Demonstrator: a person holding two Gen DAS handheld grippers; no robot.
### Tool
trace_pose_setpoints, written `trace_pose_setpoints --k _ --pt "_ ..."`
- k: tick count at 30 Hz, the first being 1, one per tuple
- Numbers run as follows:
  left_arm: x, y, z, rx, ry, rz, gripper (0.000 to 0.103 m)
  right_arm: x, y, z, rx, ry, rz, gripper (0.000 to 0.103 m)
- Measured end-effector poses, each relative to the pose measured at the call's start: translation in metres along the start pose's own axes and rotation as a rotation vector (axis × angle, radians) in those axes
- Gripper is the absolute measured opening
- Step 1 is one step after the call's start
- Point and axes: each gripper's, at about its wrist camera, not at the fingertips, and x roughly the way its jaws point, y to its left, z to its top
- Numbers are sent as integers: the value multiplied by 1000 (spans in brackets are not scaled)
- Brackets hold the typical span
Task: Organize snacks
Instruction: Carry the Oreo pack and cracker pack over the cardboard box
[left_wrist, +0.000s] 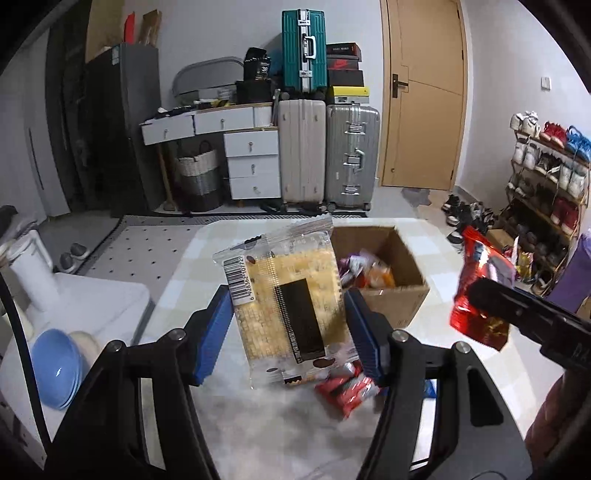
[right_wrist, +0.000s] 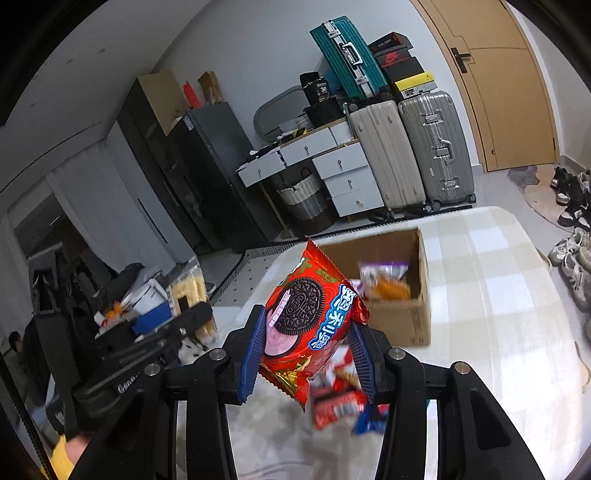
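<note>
Holding a cracker pack (left_wrist: 284, 310) and Oreo bag (right_wrist: 310, 325) between clamped fingers, lifted for the box (left_wrist: 388, 295) beyond.

The clear cracker packet (left_wrist: 291, 306) carries a barcode label with the digits 6 928362 10772 beside it. The red cookie packet (right_wrist: 308, 325) shows a dark sandwich biscuit stamped OREO, with a blue band of Chinese characters down its side. A black bag (left_wrist: 258, 68) on the far cabinet bears the number 36. The left gripper's (right_wrist: 122, 380) black body has white letters starting "Gen"; the rest is hidden.
</note>
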Motion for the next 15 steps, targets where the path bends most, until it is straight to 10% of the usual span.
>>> trace_pose_setpoints --k 15 --pt "143 -6 85 -29 224 -151 59 126 -59 95 103 245 -122 44"
